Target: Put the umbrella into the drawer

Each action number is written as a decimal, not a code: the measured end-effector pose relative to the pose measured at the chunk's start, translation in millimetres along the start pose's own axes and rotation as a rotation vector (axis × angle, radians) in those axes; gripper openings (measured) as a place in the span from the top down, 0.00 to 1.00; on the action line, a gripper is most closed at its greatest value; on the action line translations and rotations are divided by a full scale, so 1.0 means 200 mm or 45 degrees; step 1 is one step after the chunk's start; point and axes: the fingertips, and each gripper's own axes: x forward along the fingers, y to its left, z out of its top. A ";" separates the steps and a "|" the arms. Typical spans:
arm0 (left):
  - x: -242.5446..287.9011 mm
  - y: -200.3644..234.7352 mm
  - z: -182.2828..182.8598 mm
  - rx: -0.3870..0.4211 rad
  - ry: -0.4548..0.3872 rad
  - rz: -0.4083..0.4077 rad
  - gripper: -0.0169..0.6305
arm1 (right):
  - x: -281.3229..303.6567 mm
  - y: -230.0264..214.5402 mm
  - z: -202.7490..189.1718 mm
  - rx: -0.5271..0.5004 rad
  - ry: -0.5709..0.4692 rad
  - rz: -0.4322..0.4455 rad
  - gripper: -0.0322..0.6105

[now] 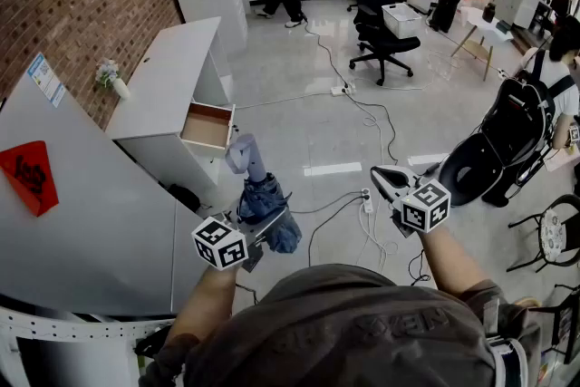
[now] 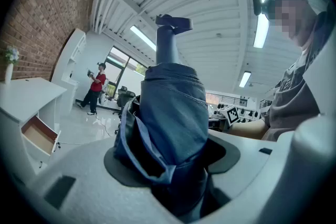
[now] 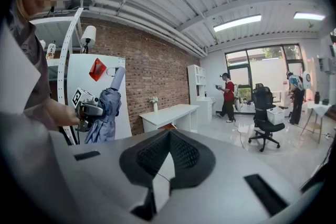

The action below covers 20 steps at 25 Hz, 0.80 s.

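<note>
The folded umbrella (image 1: 261, 198) clamped in the left gripper's (image 1: 265, 231) jaws may be jammed across the open drawer (image 1: 207, 128) at 11 o'clock if lowered crosswise.

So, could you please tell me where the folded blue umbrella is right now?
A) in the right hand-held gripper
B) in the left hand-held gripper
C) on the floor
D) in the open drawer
B: the left hand-held gripper clamps the umbrella by its folded canopy, handle pointing up.

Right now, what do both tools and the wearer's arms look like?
The left tool and right tool each carry a white cube with black square markers. Their bodies are pale grey and their pads are black. The forearms are bare below a short-sleeved grey shirt.
</note>
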 end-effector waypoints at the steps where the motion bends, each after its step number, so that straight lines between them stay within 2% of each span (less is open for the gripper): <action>1: 0.00 0.00 0.00 0.001 0.001 0.000 0.57 | 0.00 0.00 0.00 -0.001 -0.001 0.001 0.96; 13: 0.05 0.01 0.01 0.008 0.020 0.000 0.57 | 0.02 -0.04 -0.01 0.000 0.000 0.011 0.96; 20: 0.15 -0.05 0.01 0.018 0.027 0.017 0.57 | -0.04 -0.14 -0.02 0.055 -0.021 0.012 0.96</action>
